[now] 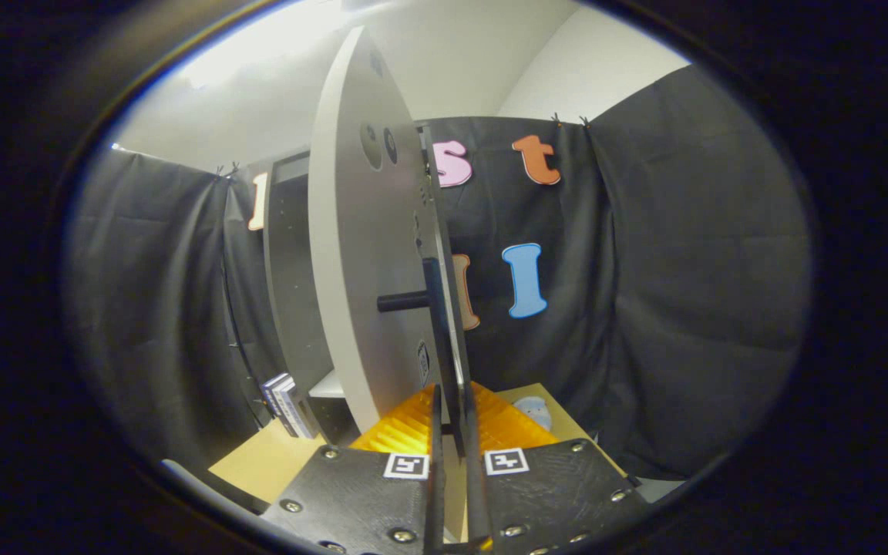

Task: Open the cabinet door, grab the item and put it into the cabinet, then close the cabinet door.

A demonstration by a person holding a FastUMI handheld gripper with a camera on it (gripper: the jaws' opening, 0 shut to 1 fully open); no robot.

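Observation:
The cabinet's pale door (359, 254) stands swung out toward me, nearly edge-on. Its black bar handle (435, 308), held off the door face by a short black post, runs down between my fingers. My gripper (455, 405) is shut on the lower part of that handle. Behind the door is the cabinet body (290, 262), with a dark inside and a pale shelf (328, 385) low down. A small pale blue item (534, 411) lies on the wooden table (274, 462), just right of my fingers and beyond them.
A few upright flat packs (287, 405) lean at the foot of the cabinet on the left. Black cloth walls close in the booth on the left, back and right. The table's front edge runs close below the gripper.

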